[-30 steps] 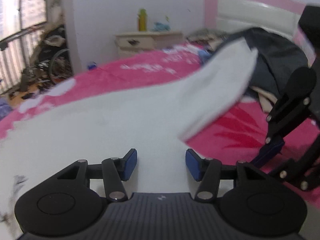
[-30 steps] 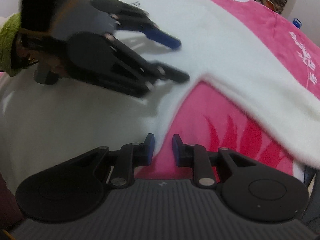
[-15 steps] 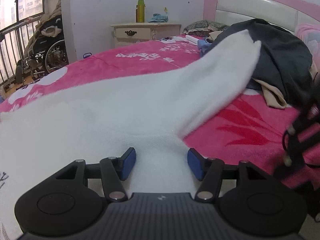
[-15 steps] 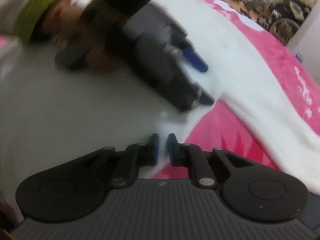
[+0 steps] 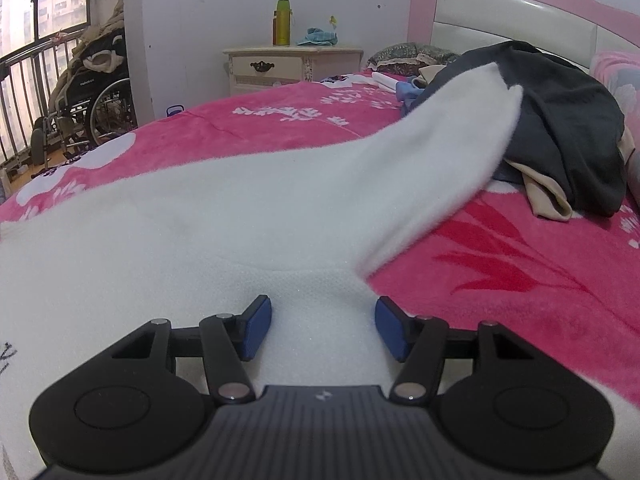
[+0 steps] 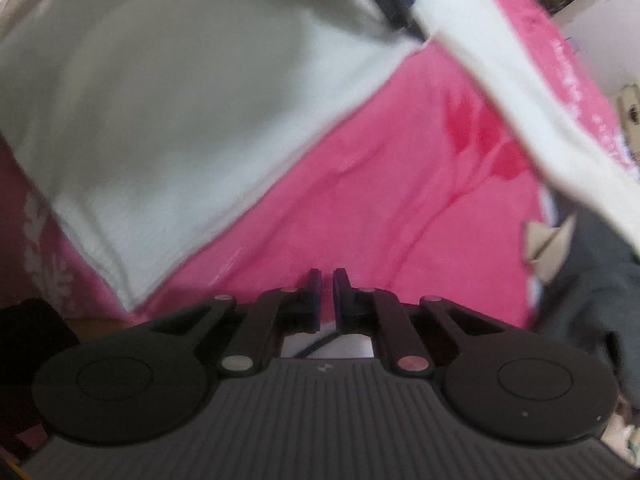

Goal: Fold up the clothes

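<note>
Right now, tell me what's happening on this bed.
A person is folding a white garment spread on the pink bedspread, with a two-finger tool in each hand. The left tool sits open over the cloth near the sleeve's base. The right tool is nearly shut, holding nothing, over bare bedspread. Dark clothes lie piled by the headboard.

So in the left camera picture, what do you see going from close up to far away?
Left tool → white sweater → pink blanket → nightstand → green bottle
</note>
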Demonstrator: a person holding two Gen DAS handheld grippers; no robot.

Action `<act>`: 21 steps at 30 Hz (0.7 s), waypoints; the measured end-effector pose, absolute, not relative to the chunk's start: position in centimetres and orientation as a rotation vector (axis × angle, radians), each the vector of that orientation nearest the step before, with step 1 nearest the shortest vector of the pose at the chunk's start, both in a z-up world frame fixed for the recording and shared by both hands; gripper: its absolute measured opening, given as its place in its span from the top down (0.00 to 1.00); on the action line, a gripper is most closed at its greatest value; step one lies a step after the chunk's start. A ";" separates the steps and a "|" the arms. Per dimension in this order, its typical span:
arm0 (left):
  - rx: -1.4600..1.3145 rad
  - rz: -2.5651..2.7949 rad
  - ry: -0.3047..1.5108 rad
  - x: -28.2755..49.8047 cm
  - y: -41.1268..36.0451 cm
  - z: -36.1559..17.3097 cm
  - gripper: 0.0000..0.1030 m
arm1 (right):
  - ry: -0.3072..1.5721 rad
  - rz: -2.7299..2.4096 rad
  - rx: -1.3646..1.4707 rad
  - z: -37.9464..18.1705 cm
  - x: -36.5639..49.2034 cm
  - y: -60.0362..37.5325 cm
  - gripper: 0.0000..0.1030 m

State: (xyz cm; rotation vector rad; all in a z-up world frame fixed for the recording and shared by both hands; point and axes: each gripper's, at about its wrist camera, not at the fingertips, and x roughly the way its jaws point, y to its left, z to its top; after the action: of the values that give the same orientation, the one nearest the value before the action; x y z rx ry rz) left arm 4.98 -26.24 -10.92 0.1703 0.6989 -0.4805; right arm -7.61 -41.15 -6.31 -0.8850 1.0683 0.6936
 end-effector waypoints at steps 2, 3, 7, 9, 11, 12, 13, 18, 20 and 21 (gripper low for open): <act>0.135 -0.479 0.710 5.0 -25.8 -10.3 0.43 | 1.021 0.704 -0.866 -4.7 -7.3 -40.8 0.94; 0.124 -0.482 0.717 4.4 -25.2 -9.8 0.43 | 0.997 0.719 -0.850 -3.9 -7.0 -40.5 0.94; 0.093 -0.495 0.747 1.0 -22.9 -8.1 0.43 | 0.958 0.854 -0.748 -2.2 -6.7 -39.0 0.93; 0.077 -0.502 0.762 -0.7 -21.7 -7.3 0.43 | 0.987 0.950 -0.766 -3.5 -7.7 -38.0 0.93; 0.062 -0.508 0.777 -2.4 -20.5 -6.4 0.43 | 1.031 1.033 -0.836 -5.6 -9.2 -37.6 0.93; 0.054 -0.512 0.784 -3.2 -19.9 -6.0 0.43 | 1.077 1.057 -0.882 -7.0 -10.0 -38.0 0.93; 0.046 -0.515 0.792 -4.1 -19.3 -5.5 0.43 | 1.121 1.070 -0.908 -8.0 -10.5 -38.6 0.93; 0.003 -0.526 0.840 -8.6 -16.3 -3.9 0.43 | 1.326 1.100 -0.983 -8.8 -11.5 -41.1 0.93; -0.027 -0.519 0.889 -11.3 -15.0 -4.2 0.43 | 1.280 1.084 -0.990 -7.8 -11.1 -41.0 0.94; -0.038 -0.516 0.917 -12.5 -14.6 -4.5 0.43 | 1.256 1.074 -0.968 -7.2 -10.7 -40.7 0.93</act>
State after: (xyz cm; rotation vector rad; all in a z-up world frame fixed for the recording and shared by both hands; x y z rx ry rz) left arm -12.54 -14.62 -4.48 -0.0377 0.9173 -0.5158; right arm -10.67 -40.73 -7.19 -0.9680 1.2562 1.0741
